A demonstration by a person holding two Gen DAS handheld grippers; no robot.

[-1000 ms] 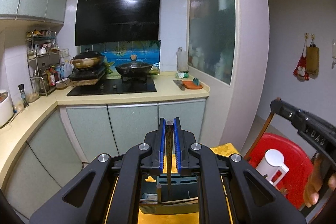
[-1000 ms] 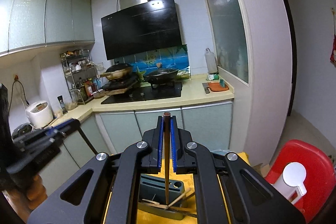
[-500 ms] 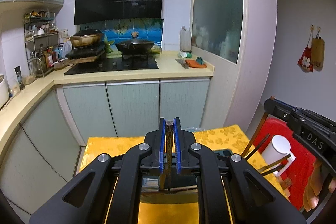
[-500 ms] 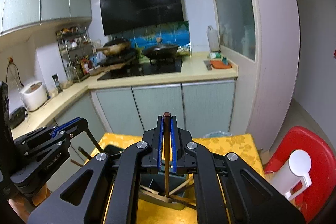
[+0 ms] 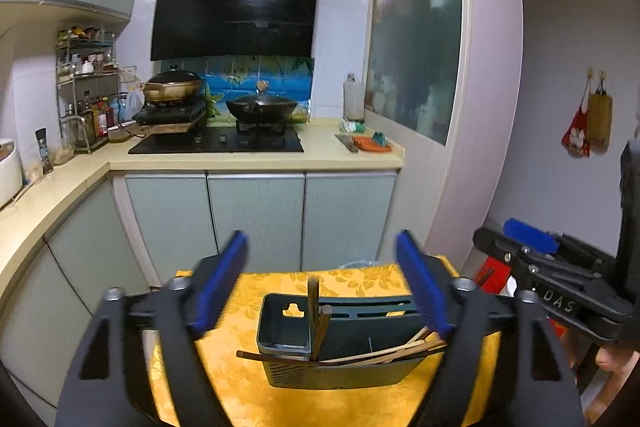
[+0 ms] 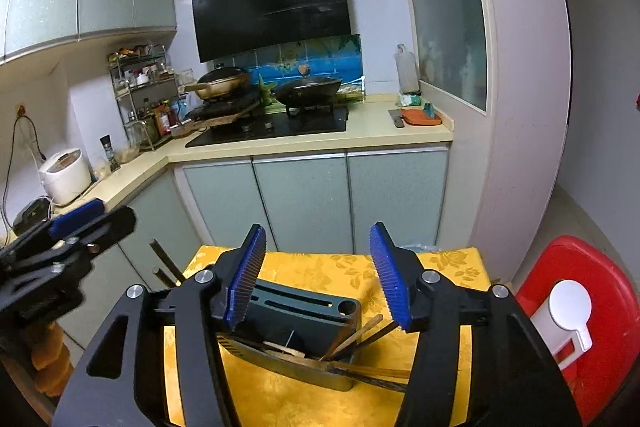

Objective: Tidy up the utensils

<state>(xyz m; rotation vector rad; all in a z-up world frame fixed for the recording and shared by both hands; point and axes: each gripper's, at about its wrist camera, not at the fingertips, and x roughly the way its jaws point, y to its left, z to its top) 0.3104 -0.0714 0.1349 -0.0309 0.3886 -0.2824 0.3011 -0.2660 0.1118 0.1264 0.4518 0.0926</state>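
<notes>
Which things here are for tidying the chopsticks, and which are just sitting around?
For the job:
chopsticks
dark holder box
left gripper, jaws open
right gripper, jaws open

Just sitting around:
wok
rice cooker
red stool
spice rack

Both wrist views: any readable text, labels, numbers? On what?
"DAS" on the black body of the right tongs, seen in the left wrist view; any letters before it are hidden.
Spice rack bottle labels: too small and blurred.
Dark green utensil holder: no readable text.
</notes>
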